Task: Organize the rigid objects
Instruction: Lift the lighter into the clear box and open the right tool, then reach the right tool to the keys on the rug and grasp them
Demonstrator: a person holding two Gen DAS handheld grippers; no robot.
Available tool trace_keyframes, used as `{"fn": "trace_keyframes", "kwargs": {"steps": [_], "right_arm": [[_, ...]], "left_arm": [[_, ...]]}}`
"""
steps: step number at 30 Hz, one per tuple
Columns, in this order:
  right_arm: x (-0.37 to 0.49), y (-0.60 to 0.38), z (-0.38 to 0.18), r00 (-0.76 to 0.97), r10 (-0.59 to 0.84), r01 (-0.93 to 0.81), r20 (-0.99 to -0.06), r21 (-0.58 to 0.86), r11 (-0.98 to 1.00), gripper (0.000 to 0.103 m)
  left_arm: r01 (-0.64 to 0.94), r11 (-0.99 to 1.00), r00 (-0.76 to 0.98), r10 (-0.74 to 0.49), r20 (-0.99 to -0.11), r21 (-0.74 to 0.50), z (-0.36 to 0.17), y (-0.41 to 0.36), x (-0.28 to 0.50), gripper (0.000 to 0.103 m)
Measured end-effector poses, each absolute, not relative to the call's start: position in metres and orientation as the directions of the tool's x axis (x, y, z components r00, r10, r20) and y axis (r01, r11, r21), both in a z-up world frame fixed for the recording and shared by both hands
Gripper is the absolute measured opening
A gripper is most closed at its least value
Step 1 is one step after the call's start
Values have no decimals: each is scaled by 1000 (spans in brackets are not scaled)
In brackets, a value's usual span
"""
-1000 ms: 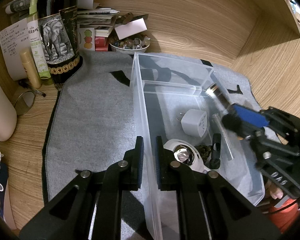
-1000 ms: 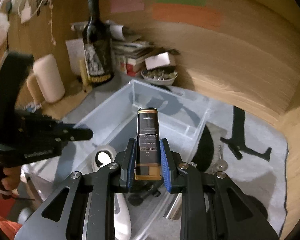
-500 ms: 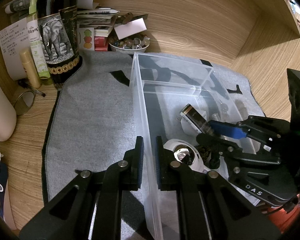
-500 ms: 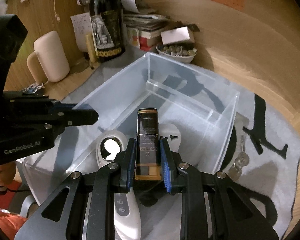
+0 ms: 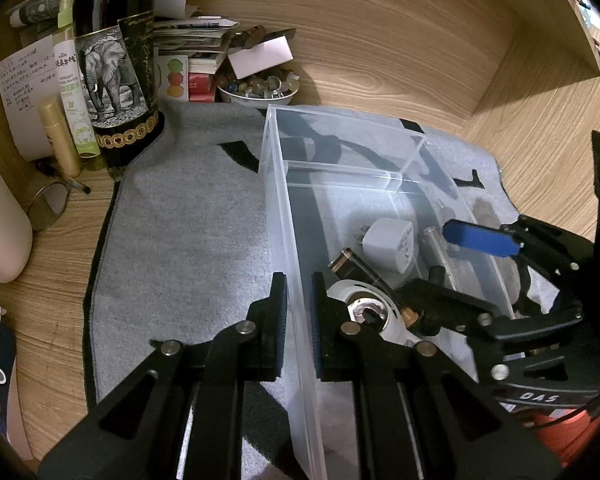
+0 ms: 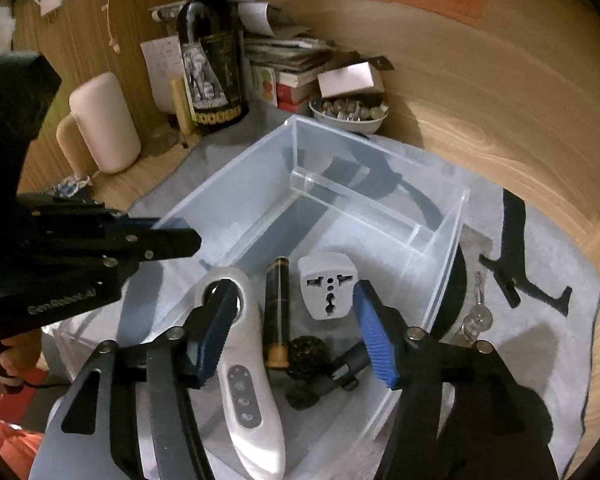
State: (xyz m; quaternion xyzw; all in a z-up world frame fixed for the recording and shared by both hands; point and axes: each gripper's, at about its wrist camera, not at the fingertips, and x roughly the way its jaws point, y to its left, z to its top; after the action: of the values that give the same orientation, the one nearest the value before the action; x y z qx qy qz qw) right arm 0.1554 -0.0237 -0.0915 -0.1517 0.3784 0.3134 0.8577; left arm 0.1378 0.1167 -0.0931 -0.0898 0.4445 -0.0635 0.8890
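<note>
A clear plastic bin (image 6: 380, 192) stands on a grey mat (image 5: 188, 224). Inside lie a dark cylindrical tube (image 6: 277, 312), a white travel adapter (image 6: 329, 284), a white handheld device (image 6: 244, 376) and small black items (image 6: 308, 356). My right gripper (image 6: 296, 328) is open above the bin, the tube lying free below it. My left gripper (image 5: 298, 312) is shut on the bin's left wall (image 5: 288, 240). The tube (image 5: 356, 266) and adapter (image 5: 392, 244) also show in the left wrist view.
A wine bottle (image 5: 112, 68), papers and a bowl of stones (image 5: 260, 88) crowd the back wall. A cream cylinder (image 6: 104, 124) stands on the left. Keys (image 6: 476, 316) lie on the mat right of the bin.
My right gripper lowered into the bin, opened and let go of the dark tube, which now lies on the bin floor. The left gripper has not moved.
</note>
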Motion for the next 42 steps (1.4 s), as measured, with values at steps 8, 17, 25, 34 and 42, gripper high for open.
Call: {"fn": "trace_keyframes", "kwargs": {"steps": [8, 17, 25, 34, 42], "right_arm": [[149, -39, -72, 589, 429, -609, -685, -27, 793, 78], [165, -88, -51, 707, 357, -449, -611, 2, 894, 85], [194, -138, -60, 731, 257, -299, -632, 42, 953, 86], [219, -148, -108, 636, 228, -271, -738, 64, 961, 84], [224, -129, -137, 555, 211, -323, -805, 25, 946, 56]], "left_arm": [[33, 976, 597, -191, -779, -214, -93, 117, 138, 9], [33, 977, 596, -187, -781, -209, -93, 116, 139, 9], [32, 977, 596, -186, -781, -209, -93, 115, 139, 9], [33, 977, 596, -187, -781, -208, -93, 116, 139, 9], [32, 978, 597, -186, -781, -208, -93, 115, 139, 9]]}}
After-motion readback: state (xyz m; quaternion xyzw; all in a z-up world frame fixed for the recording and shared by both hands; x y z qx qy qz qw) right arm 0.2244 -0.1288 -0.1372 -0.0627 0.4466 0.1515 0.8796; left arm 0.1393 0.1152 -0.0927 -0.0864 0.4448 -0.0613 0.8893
